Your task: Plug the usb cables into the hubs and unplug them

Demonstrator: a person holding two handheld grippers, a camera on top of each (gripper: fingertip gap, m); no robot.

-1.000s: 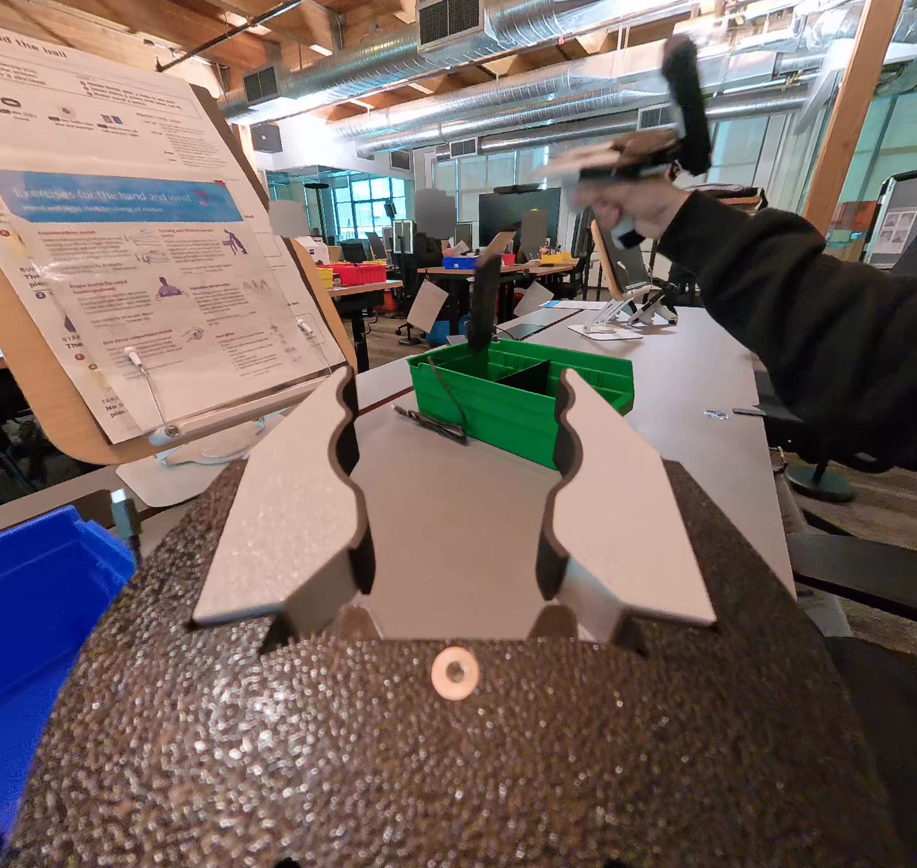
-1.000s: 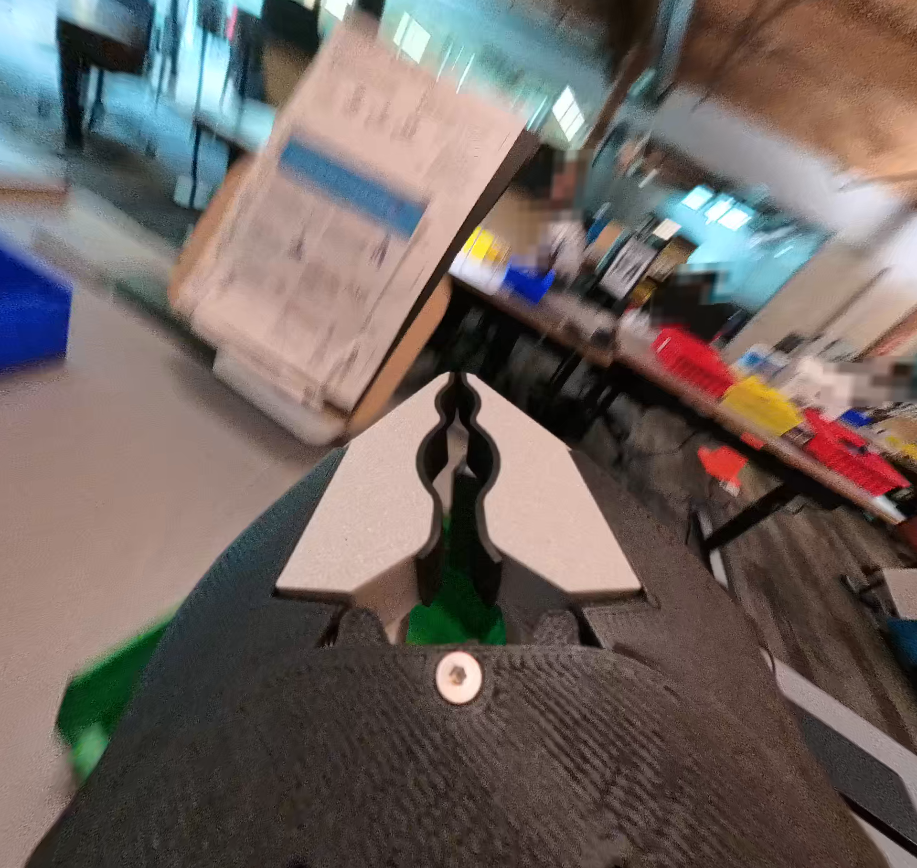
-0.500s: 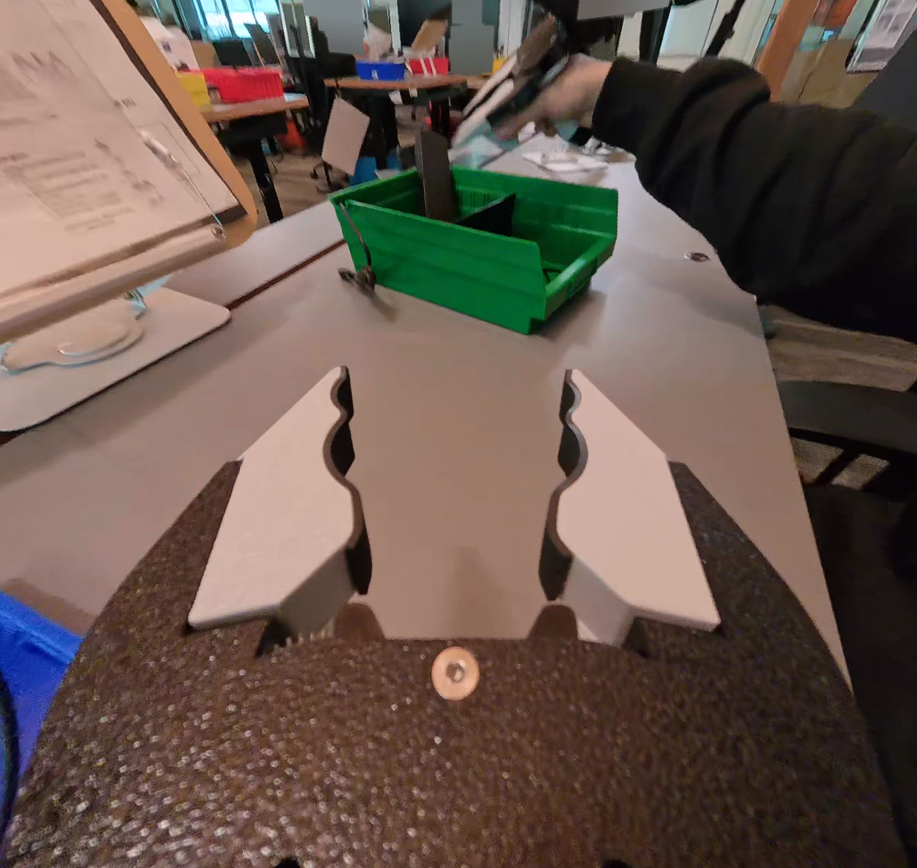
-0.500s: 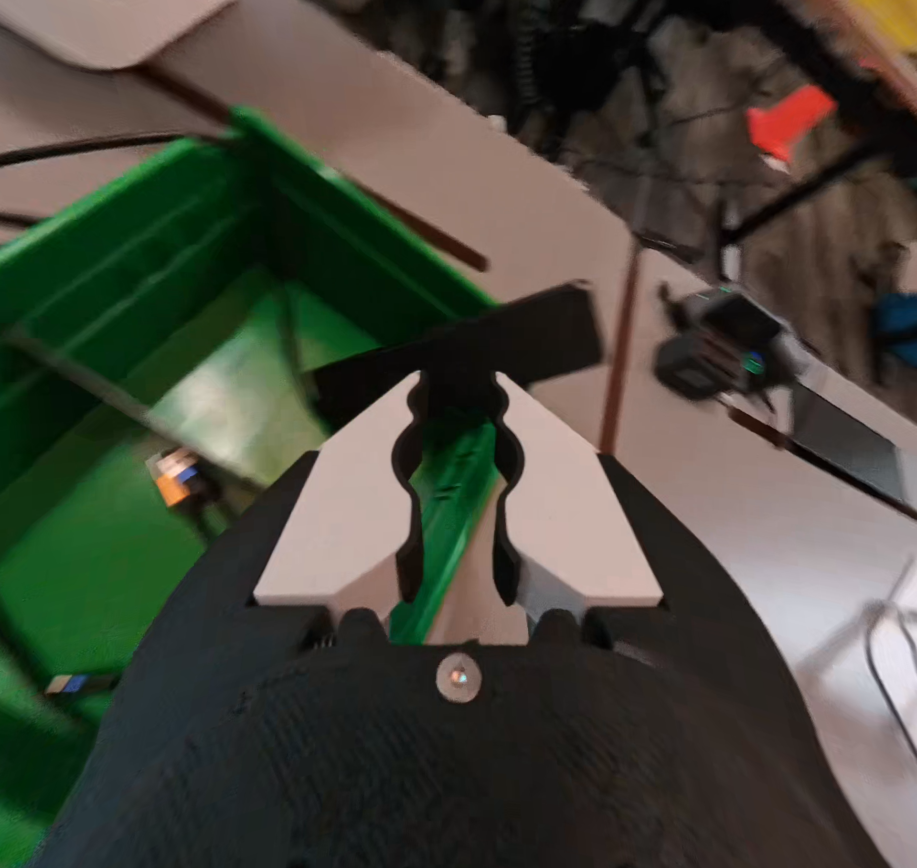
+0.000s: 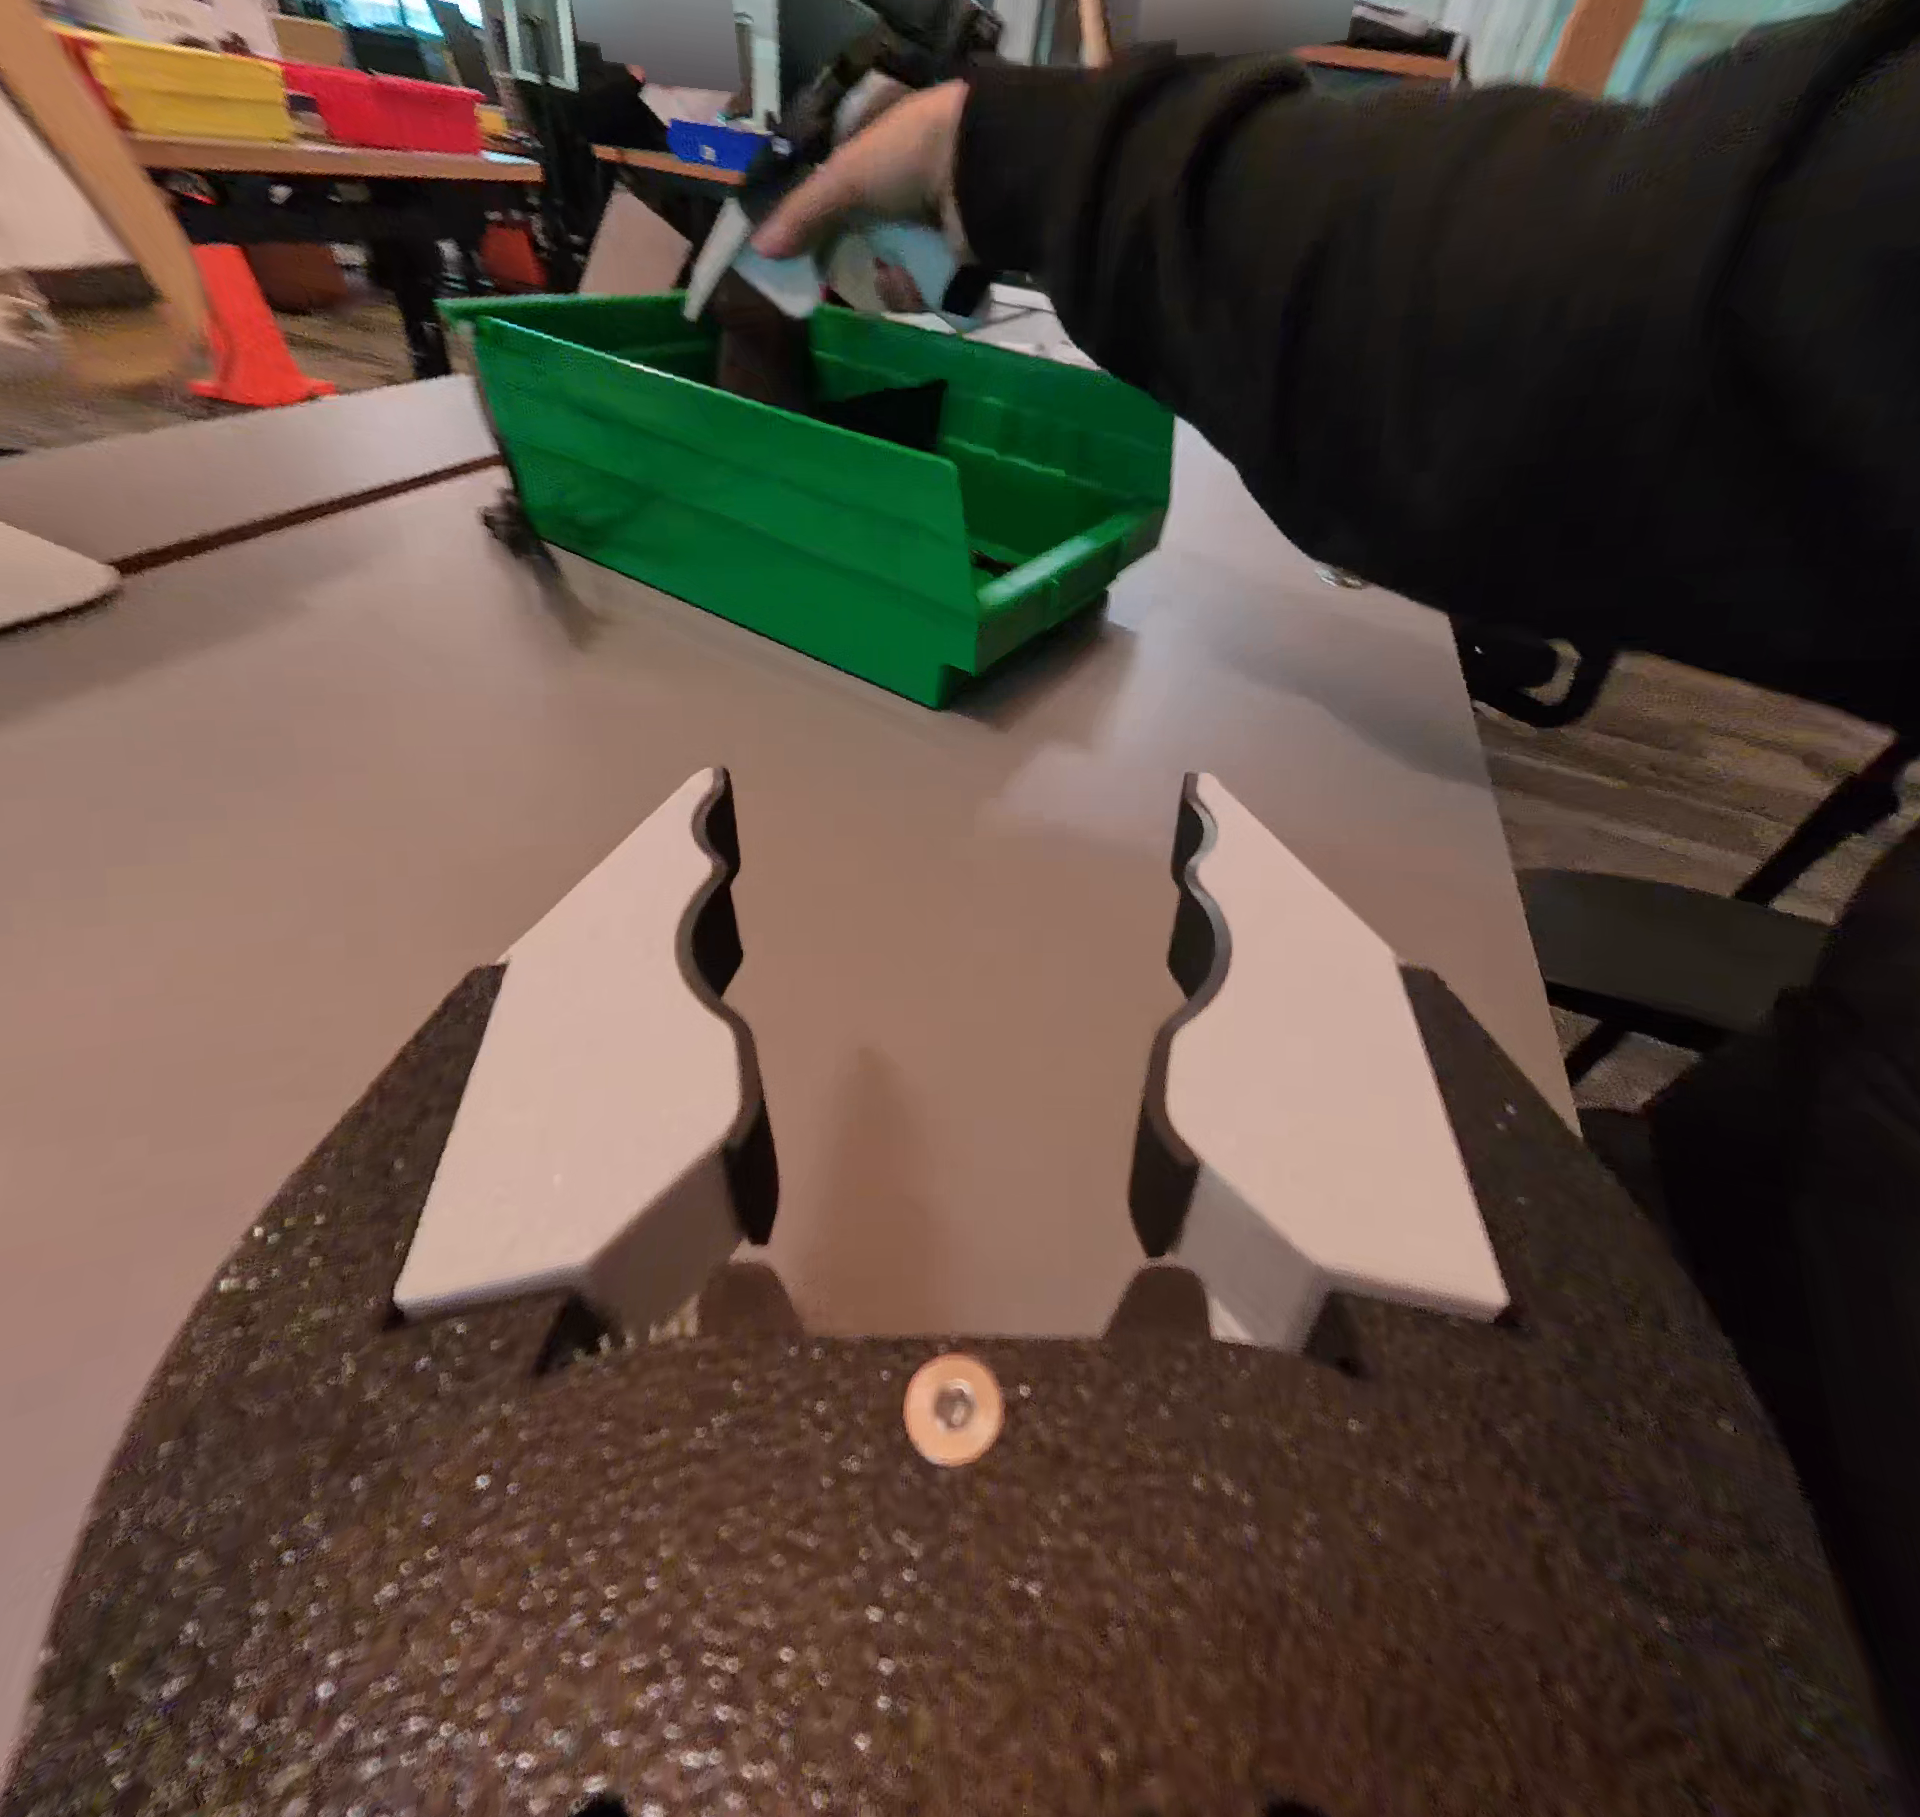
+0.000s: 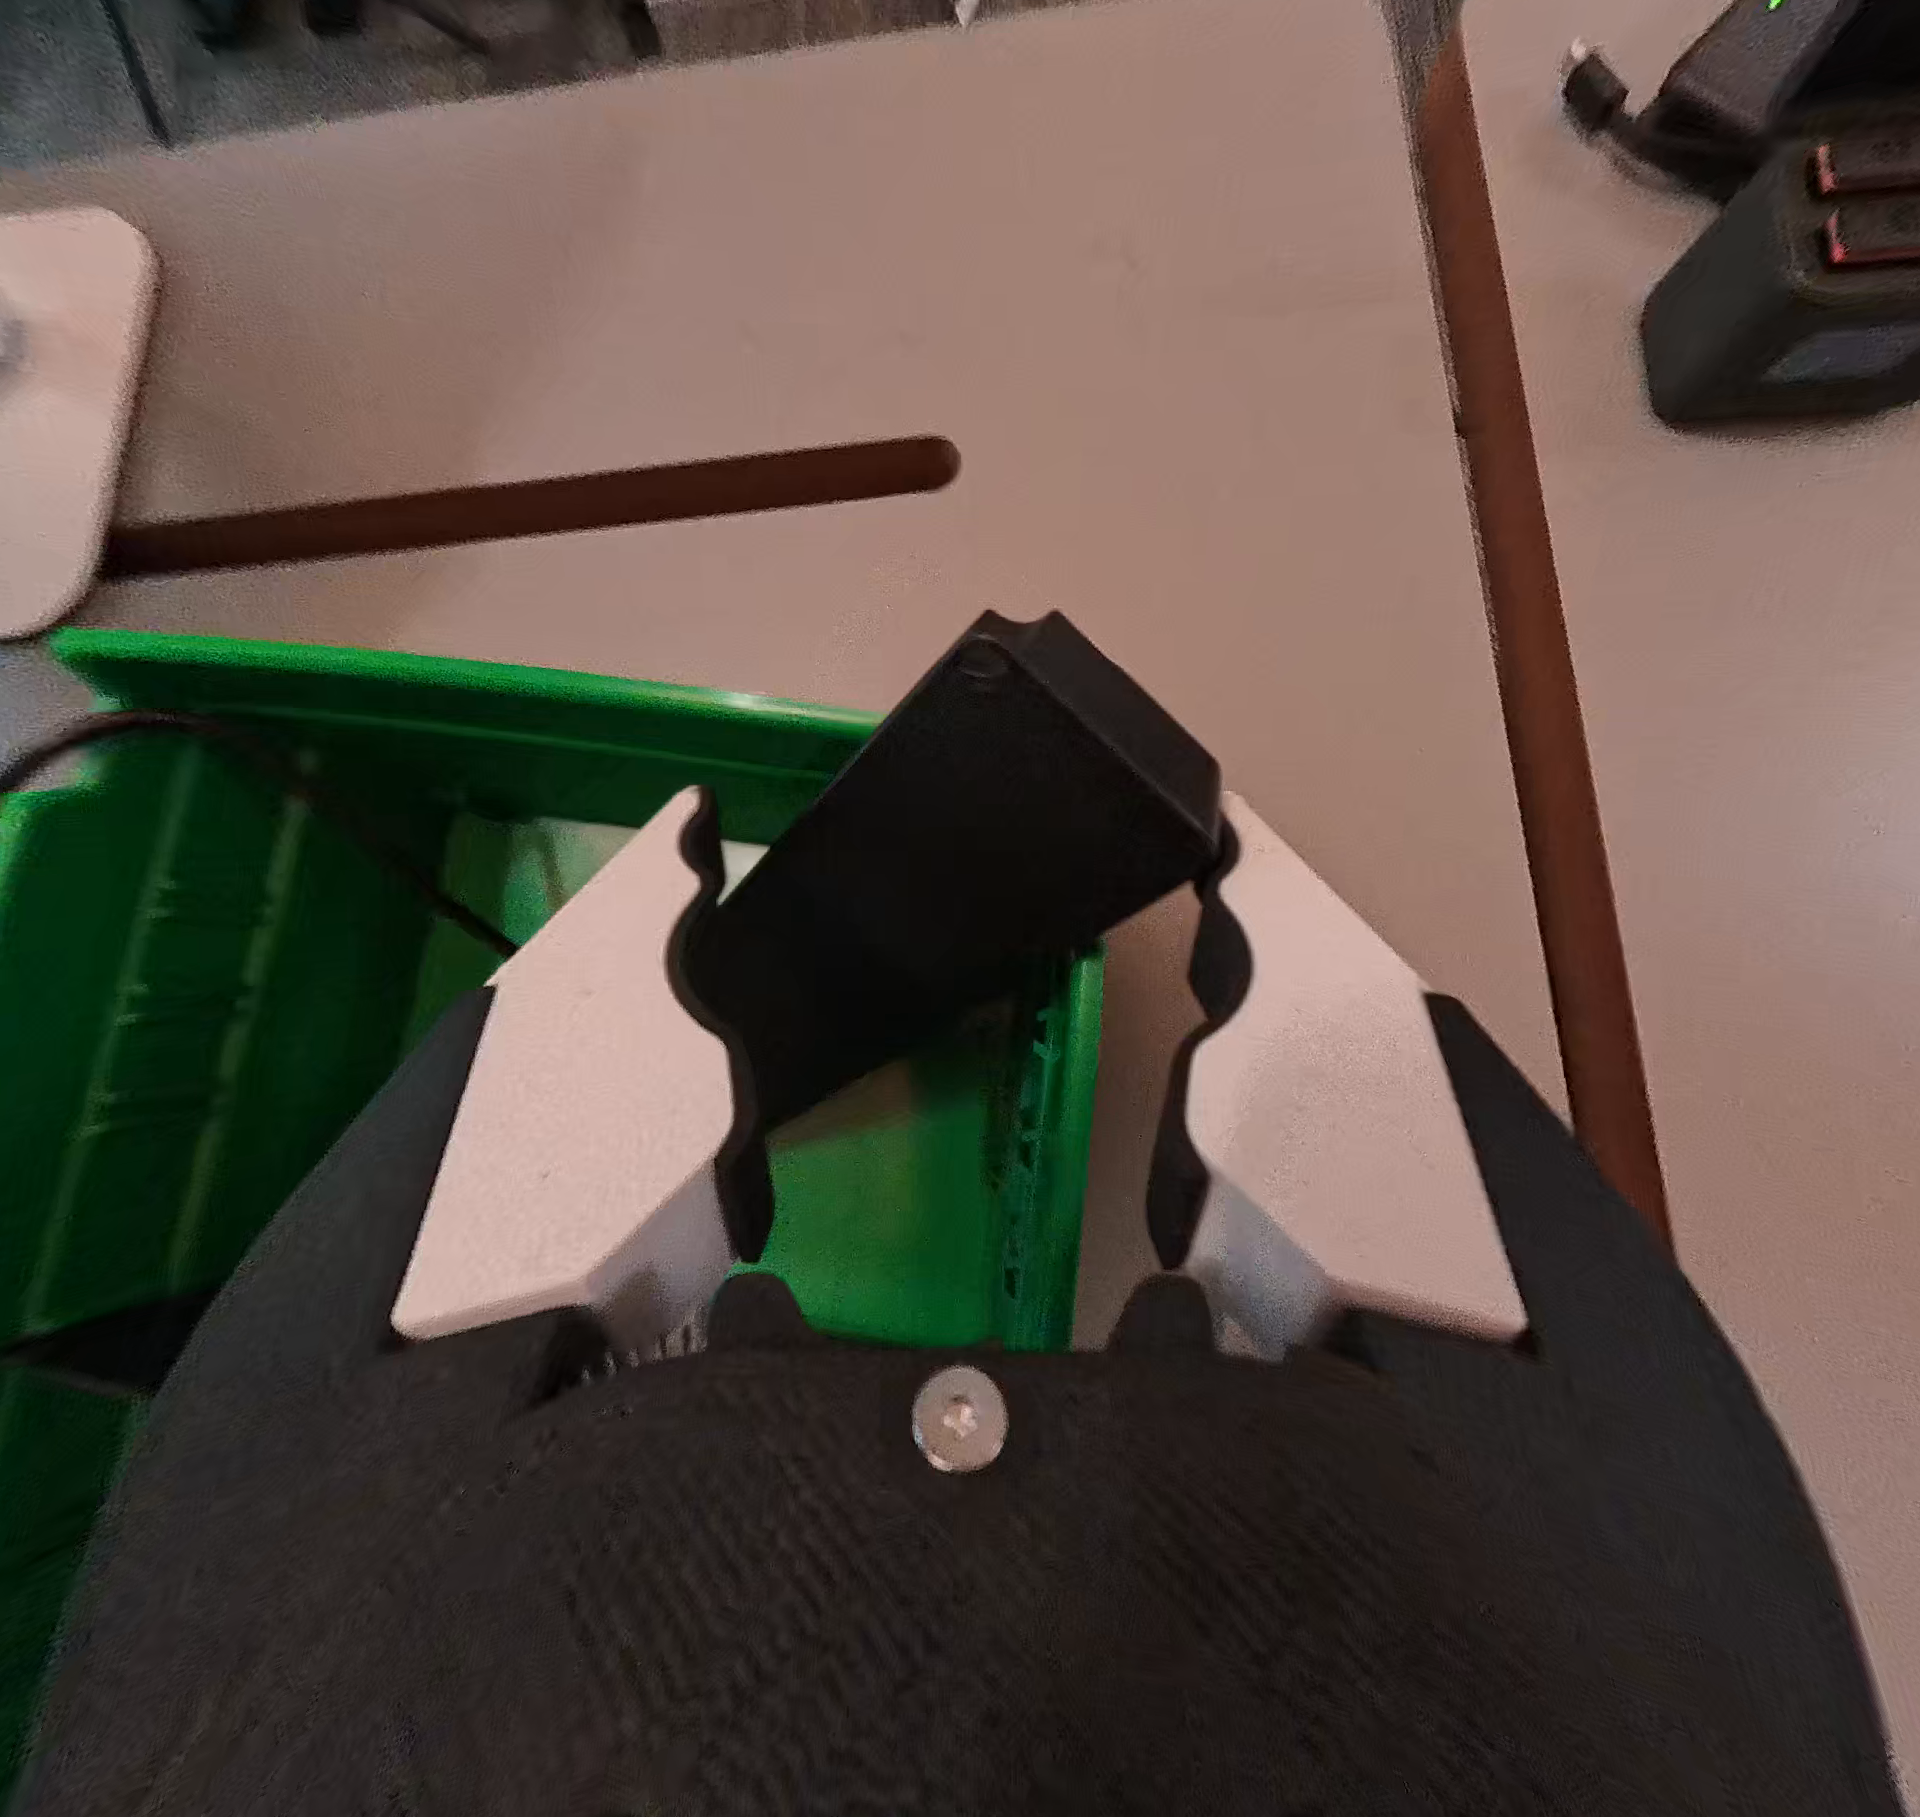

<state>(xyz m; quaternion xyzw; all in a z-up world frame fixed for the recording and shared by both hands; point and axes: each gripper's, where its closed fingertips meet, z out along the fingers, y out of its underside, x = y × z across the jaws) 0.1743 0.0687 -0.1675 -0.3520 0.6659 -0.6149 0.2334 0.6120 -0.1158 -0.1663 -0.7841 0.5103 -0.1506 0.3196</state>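
A green bin (image 5: 779,520) stands on the grey table. A black USB hub (image 6: 956,884) leans upright in the bin's corner; it also shows in the left wrist view (image 5: 764,354). My right gripper (image 6: 961,806) is open, its jaws wide on either side of the hub's upper end. In the left wrist view the right gripper (image 5: 743,297) reaches down over the bin, held by a hand in a black sleeve (image 5: 1455,313). A thin black cable (image 6: 312,811) runs inside the bin and hangs over its end (image 5: 530,541). My left gripper (image 5: 953,780) is open and empty, low over the table in front of the bin.
A black dock with red ports (image 6: 1787,292) sits on the adjoining table past a seam (image 6: 1507,520). A white stand base (image 6: 52,417) lies at the left beside a dark slot (image 6: 540,500). A black chair (image 5: 1662,946) stands off the table's right edge.
My right gripper has swung down over the bin and opened wide around the hub. My left gripper stayed open while tilting down toward the table and nearer the bin.
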